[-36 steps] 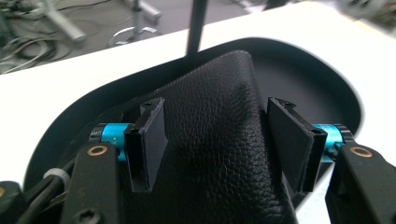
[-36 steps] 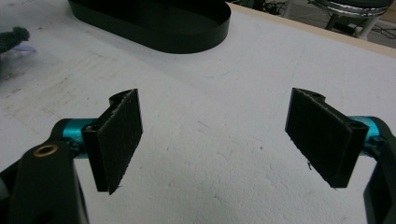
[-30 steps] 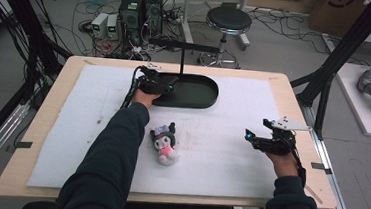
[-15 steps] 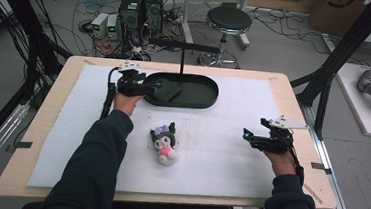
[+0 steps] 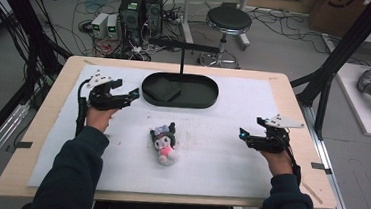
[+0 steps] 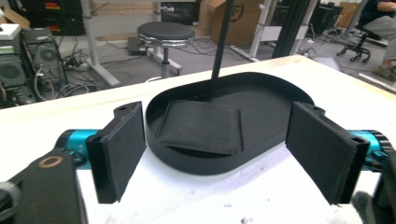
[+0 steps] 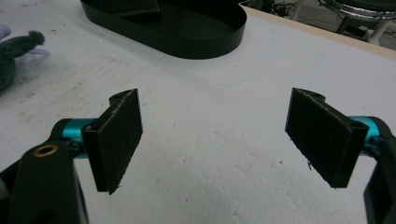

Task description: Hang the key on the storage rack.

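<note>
A small plush toy with dark ears and a pink body lies face up in the middle of the white mat. Behind it stands a black oval tray with a folded black cloth in its left half. My left gripper hovers left of the tray and points at it. Its jaws have just been opening and stand open with nothing between them. In the left gripper view the open left gripper frames the tray and the cloth. My right gripper is open and empty at the mat's right, pointing left toward the toy.
A thin black post rises from the tray's back edge and carries a crossbar. The white mat covers most of the wooden table. A stool, computers and cables stand on the floor beyond the table's far edge.
My left hand has pulled away from the tray's left end, moving left across the mat. The right hand has stayed where it was.
</note>
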`<state>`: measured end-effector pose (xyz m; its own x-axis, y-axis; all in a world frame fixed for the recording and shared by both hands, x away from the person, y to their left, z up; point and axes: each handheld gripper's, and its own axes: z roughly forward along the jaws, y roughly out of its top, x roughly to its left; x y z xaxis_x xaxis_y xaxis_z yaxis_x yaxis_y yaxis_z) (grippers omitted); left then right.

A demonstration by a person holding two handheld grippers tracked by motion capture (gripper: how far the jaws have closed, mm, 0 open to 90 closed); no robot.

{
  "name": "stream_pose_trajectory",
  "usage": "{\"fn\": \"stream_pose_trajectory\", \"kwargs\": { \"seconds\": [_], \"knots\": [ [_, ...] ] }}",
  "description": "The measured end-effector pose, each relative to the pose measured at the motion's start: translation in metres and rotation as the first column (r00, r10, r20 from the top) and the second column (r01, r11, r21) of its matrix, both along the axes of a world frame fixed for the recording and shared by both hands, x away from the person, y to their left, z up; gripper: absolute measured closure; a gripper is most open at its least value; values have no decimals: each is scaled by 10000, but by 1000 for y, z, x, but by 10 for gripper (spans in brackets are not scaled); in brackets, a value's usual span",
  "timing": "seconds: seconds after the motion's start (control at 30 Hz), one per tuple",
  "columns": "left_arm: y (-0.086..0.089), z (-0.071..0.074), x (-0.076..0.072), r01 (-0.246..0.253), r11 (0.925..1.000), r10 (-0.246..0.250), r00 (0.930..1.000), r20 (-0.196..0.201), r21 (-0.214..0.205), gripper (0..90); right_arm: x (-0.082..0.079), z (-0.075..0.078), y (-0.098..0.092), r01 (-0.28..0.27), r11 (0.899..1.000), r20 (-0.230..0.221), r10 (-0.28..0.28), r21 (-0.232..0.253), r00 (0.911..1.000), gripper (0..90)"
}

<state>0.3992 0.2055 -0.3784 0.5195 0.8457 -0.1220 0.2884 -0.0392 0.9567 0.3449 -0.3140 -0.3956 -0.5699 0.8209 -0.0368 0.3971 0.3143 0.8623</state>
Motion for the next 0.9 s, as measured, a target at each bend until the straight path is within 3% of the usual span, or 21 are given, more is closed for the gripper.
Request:
{"fn": "stream_pose_trajectory", "kwargs": {
  "seconds": [0.37, 0.6, 0.77, 0.9],
  "knots": [
    [22, -13, -36, -297, 9994, 288, 9985, 462, 182, 179, -2, 2, 15, -276, 9995, -83, 277, 164, 9996, 190],
    [33, -24, -54, -591, 9977, 575, 9972, 467, 328, 184, -5, 6, 41, -881, 9961, 46, 881, 80, 9961, 190],
    [41, -25, -62, -793, 9944, 760, 9959, 484, 699, 193, -6, 11, 58, -1346, 9901, 128, 1342, 404, 9909, 190],
    [48, -25, -64, -907, 9931, 869, 9948, 536, 744, 203, -5, 12, 79, -1729, 9837, 42, 1729, 500, 9849, 191]
  ]
}}
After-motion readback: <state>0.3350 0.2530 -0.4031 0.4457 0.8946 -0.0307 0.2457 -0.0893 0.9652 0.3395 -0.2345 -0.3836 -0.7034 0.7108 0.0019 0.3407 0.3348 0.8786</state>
